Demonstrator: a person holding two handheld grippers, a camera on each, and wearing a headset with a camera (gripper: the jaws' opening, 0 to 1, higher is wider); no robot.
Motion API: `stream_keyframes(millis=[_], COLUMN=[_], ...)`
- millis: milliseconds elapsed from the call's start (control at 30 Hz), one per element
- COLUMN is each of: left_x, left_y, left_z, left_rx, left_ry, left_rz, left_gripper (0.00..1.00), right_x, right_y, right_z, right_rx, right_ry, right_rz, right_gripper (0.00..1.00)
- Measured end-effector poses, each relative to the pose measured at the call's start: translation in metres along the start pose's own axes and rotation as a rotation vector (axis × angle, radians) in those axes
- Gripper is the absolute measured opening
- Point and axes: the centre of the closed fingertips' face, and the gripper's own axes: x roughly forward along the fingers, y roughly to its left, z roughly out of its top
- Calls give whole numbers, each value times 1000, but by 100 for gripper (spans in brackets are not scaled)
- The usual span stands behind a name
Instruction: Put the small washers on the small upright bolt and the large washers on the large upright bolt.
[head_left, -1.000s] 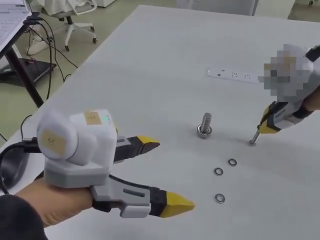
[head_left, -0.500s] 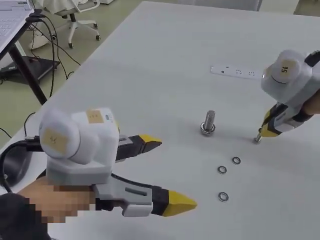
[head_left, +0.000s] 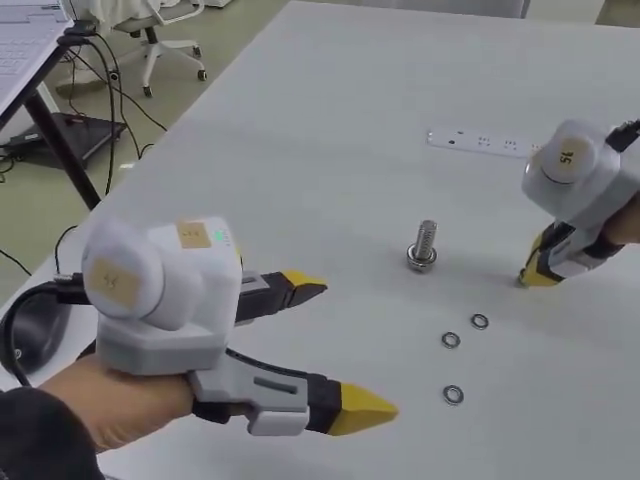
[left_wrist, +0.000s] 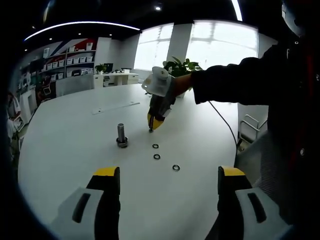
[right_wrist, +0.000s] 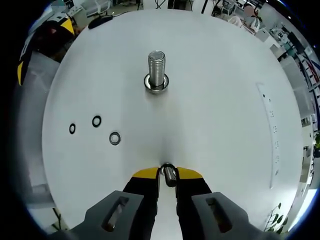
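So the right gripper (right_wrist: 167, 173) is clamped on the small bolt (right_wrist: 169, 175), held between its yellow tips. The left gripper (head_left: 347, 348) gapes wide; 3 washers (head_left: 451, 340) lie near the large bolt (head_left: 424, 245).

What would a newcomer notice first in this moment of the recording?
The left gripper looms in the foreground of the head view, its jaws wide open above the white table. Beyond it the large bolt stands upright mid-table, with three loose washers lying in front of it, to its right. Further right, the right gripper is shut on the small bolt, down at the tabletop.
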Motion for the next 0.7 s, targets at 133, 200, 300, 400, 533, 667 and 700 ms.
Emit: stream_keyframes(millis=[133, 200, 300, 400, 533, 667, 700], left_x=[-1, -2, -3, -3, -3, -4, -4], left_y=[-1, -1, 0, 0, 0, 0, 0], left_z=[0, 0, 0, 0, 0, 0, 1], left_rx=[-1, -2, -3, -4, -3, -3, -4], left_ry=[1, 3, 1, 2, 1, -1, -2], left_rz=[1, 1, 3, 2, 2, 3, 1], left_gripper=[80, 80, 80, 80, 80, 80, 80], right_x=[3, 5, 5, 5, 5, 4, 3], right_y=[0, 1, 1, 1, 1, 1, 1], right_z=[-1, -1, -1, -1, -1, -1, -1], right_rx=[-2, -1, 1, -1, -1, 4, 6], right_ry=[6, 6, 7, 7, 9, 4, 3], right_rz=[0, 6, 8, 8, 6, 3, 4], right_gripper=[13, 13, 13, 13, 14, 14, 15])
